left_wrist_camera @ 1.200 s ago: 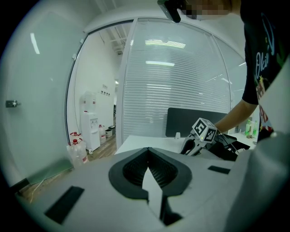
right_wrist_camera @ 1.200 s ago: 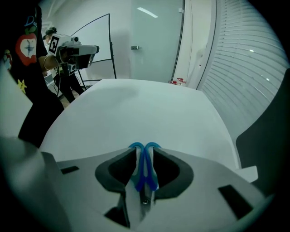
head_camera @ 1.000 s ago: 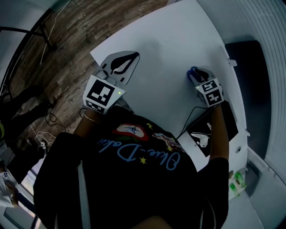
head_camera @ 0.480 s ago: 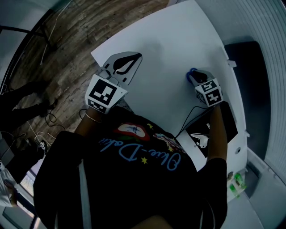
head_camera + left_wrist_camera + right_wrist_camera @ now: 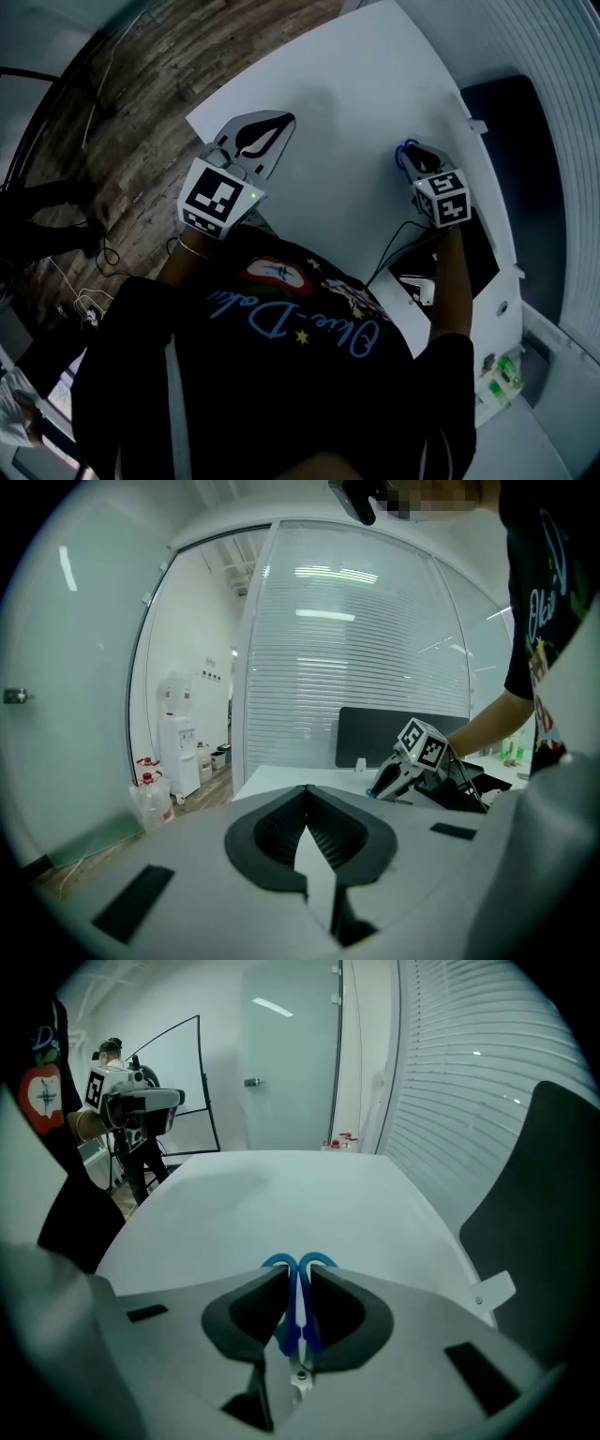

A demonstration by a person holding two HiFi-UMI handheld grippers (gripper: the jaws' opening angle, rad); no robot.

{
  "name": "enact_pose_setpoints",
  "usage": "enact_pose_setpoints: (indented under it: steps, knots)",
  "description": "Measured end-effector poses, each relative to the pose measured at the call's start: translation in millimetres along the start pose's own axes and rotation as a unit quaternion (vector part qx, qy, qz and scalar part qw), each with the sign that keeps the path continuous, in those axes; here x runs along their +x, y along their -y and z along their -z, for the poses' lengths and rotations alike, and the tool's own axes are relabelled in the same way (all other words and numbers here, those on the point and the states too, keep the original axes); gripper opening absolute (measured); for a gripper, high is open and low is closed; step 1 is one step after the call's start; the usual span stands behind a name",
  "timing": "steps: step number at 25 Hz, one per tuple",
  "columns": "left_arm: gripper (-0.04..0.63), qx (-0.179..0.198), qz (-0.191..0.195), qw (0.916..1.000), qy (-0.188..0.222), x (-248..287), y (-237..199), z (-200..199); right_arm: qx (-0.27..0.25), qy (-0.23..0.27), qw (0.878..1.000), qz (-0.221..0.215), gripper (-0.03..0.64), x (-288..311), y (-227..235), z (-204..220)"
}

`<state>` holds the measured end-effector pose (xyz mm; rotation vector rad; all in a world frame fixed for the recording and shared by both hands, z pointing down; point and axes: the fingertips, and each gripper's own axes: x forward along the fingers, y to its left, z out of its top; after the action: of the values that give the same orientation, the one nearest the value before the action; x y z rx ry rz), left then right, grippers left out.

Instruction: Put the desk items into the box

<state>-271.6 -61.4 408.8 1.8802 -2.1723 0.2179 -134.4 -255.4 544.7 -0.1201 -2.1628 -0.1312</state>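
Blue-handled scissors (image 5: 298, 1290) sit upright between the pads of my right gripper (image 5: 298, 1277), handle loops poking out past the fingertips. Its jaws have just been closing, and the pads now press on the handles. From the head camera the right gripper (image 5: 413, 157) hangs just above the white table (image 5: 347, 103) near its right edge, with the scissors (image 5: 404, 152) showing blue at its tip. My left gripper (image 5: 270, 122) hovers over the table's left edge, jaws together and empty; its own camera shows the left gripper (image 5: 307, 797) the same way. The black box (image 5: 469, 267) stands beside the table, at its right.
A white item (image 5: 419, 291) lies in the box, and a black cable (image 5: 394, 251) runs across the table towards it. A dark panel (image 5: 544, 1204) stands beyond the table's right edge. Green bottles (image 5: 502, 379) are on a ledge at lower right. Wooden floor (image 5: 141, 103) lies left.
The right gripper has lifted slightly off the table with the blue scissors in it. The left gripper has stayed where it was.
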Motion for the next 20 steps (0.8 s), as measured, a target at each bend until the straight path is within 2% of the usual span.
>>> enact_pose_setpoints:
  steps: [9, 20]
  knots:
    - [0.008, 0.010, 0.021, 0.9997, 0.011, 2, 10, -10, 0.046, 0.056, 0.997, 0.042, 0.078, -38, 4, -12]
    - [0.008, 0.025, 0.053, 0.9980, 0.022, 6, 27, -20, 0.099, 0.107, 0.985, 0.089, 0.078, -75, 12, -7]
